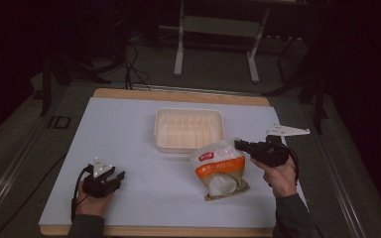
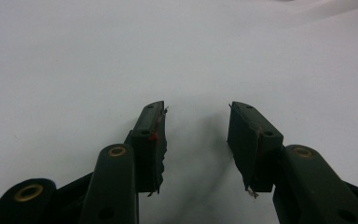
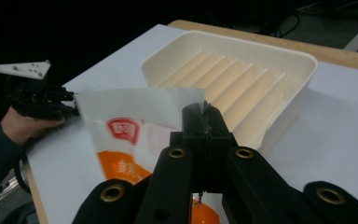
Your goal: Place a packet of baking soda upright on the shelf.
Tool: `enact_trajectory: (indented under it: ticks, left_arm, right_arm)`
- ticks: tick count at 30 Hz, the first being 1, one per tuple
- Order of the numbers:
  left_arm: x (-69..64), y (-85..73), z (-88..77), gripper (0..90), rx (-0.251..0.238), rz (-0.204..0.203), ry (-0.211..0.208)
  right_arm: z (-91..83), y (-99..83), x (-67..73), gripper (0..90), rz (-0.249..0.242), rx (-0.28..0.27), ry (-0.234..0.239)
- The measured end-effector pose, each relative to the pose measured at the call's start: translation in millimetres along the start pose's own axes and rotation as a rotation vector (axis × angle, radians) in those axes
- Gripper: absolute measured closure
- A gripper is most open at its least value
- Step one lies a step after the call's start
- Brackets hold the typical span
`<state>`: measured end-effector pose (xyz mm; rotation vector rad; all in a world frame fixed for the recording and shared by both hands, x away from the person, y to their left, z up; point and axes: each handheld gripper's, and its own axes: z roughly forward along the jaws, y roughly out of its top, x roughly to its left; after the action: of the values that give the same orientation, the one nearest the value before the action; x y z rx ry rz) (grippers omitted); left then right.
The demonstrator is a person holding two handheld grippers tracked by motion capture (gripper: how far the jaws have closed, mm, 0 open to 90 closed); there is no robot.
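Beside the ribbed cream plastic tray (image 1: 189,130), the right claw (image 1: 239,145) pinches the top edge of a white-and-orange snack bag (image 1: 221,168), probably mid-lift off the desk (image 1: 129,144). Next: swing it over the tray. Left claw (image 2: 196,135) rests open, empty.

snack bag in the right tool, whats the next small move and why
Probably carry the snack bag toward the white ridged tray behind it. The right tool is shut on the bag's top edge, its bottom seems near the sheet, and the tray is empty. The left tool rests open, apart.
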<state>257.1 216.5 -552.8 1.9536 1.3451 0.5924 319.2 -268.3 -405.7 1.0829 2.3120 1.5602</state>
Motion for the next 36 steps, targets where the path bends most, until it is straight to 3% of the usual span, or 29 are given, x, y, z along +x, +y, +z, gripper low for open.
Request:
enact_trajectory:
  ticks: [21,36]
  left_arm:
    - [0.2,-0.1,-0.3,56.2,-0.002,-0.002,0.004]
    - [0.2,-0.1,0.0,56.2,-0.001,-0.002,0.006]
  right_arm:
    - [-4.9,16.5,15.4,90.0,-0.003,-0.042,0.005]
    - [-7.7,23.8,16.0,90.0,0.062,-0.110,-0.012]
